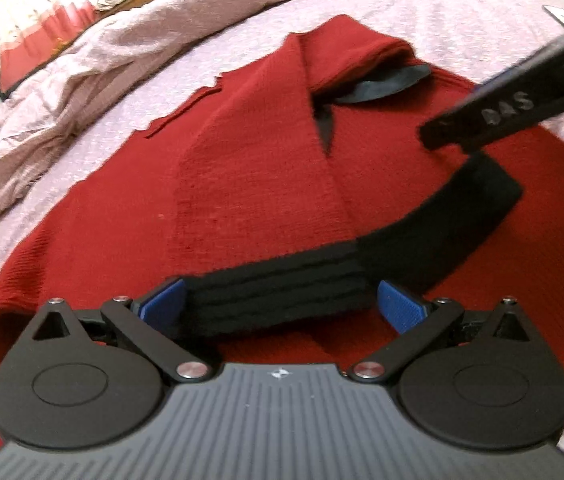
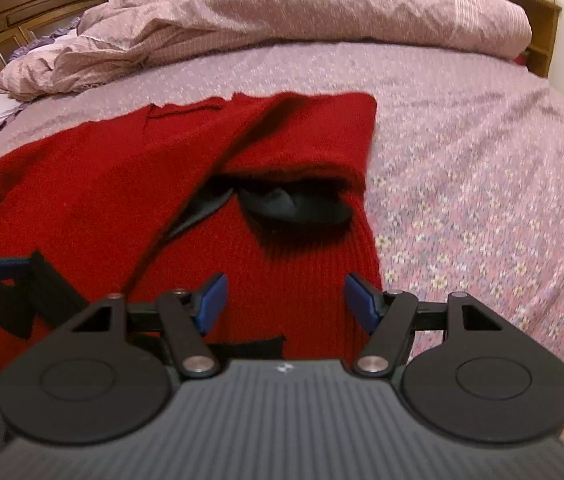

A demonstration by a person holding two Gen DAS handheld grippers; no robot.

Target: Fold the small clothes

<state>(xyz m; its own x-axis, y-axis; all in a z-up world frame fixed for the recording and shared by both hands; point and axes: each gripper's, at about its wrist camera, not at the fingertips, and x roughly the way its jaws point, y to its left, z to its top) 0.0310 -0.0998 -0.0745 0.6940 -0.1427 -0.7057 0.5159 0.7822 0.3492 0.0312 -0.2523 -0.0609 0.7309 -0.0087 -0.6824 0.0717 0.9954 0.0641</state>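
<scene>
Right now a red knit sweater is lying spread across the pink bedspread, filling the centre and left of the left wrist view, with one sleeve folded in across the body. That sleeve is ending in a black ribbed cuff, whose band is running left to right across the lower middle of the frame and curling up toward the right.

The left gripper is sitting with its blue pads spread wide, one at each end of the cuff, so the band's long axis is lying across the gap between them. Whether the pads are touching the knit is hard to tell through the blur; they appear to be straddling it, not pinching.

The right gripper is hovering with its fingers moderately apart over bare red ribbing in the lower centre of its own view, holding nothing. Its finger is reaching in at the upper right of the left view, so the left gripper is clearly nearer the cuff.
</scene>
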